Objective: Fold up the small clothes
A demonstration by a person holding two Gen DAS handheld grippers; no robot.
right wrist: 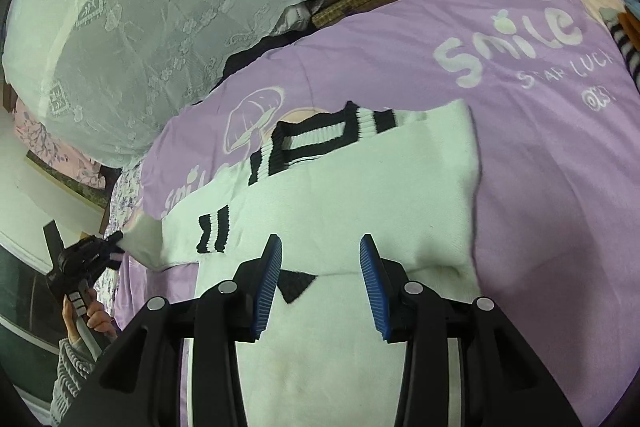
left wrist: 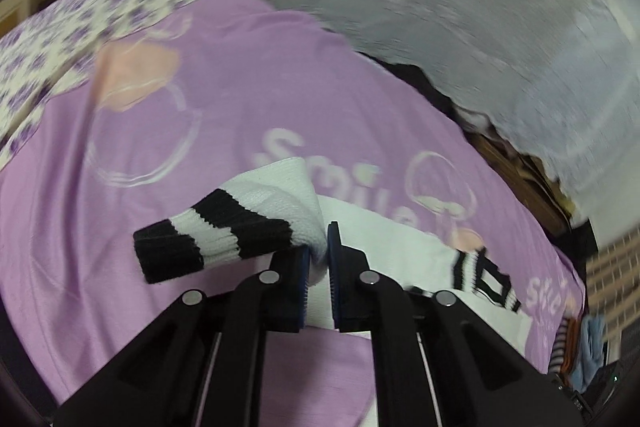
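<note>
The left claw [left wrist: 318, 259] pinches the white sweater's [right wrist: 340, 195] striped sleeve [left wrist: 224, 227]; the right claw [right wrist: 320, 279] hangs open above the sweater.

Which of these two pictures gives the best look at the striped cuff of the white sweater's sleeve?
The left wrist view: the sleeve's black-and-white cuff hangs close and large beside the left gripper, which is shut on the sleeve. The right wrist view shows that sleeve only small at the left edge, its cuff hidden behind the gripper.
</note>
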